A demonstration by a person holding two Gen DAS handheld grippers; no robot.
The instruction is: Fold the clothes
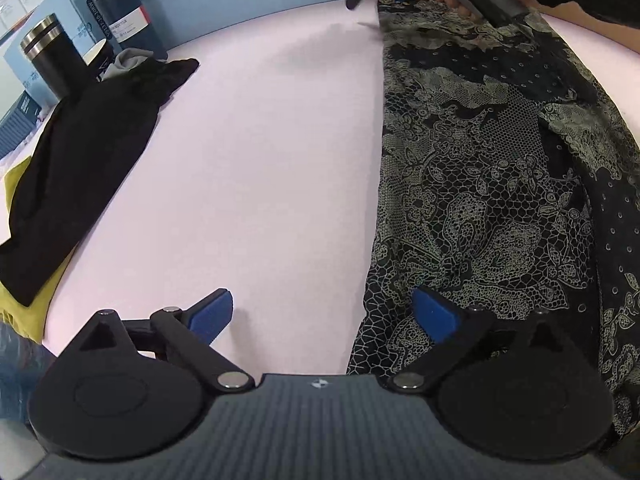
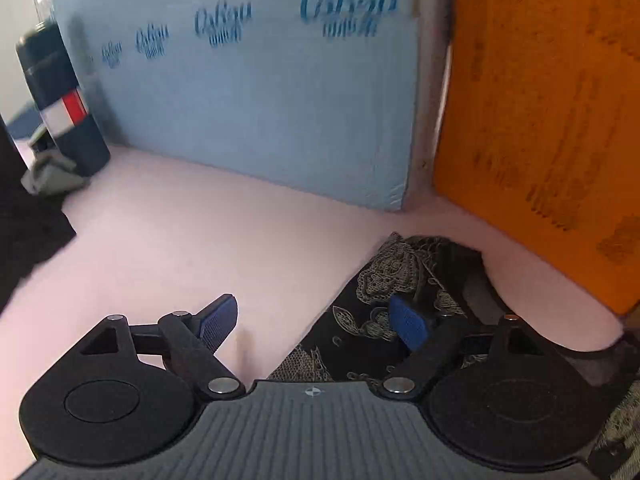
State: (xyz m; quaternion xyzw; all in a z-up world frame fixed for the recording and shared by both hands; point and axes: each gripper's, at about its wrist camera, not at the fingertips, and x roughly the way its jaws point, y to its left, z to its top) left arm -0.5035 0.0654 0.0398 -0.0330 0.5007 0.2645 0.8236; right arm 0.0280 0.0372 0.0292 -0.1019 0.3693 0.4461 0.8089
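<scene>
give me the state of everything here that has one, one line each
left hand-held gripper: open, nothing between its pads
right hand-held gripper: open, nothing gripped
patterned garment: laid out long on the pink surface, folded lengthwise
black garment: lying rumpled at the left edge
steel-topped tumbler: upright, lid on
dark can: upright

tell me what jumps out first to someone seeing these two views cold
The black garment with the pale lace print grabs the eye: it runs in a long strip down the right side of the pink table. Across from it a plain black garment lies at the left edge over something yellow. At the back stand a pale blue printed box and an orange board, and both grippers hover open at the patterned cloth's left edge.
</scene>
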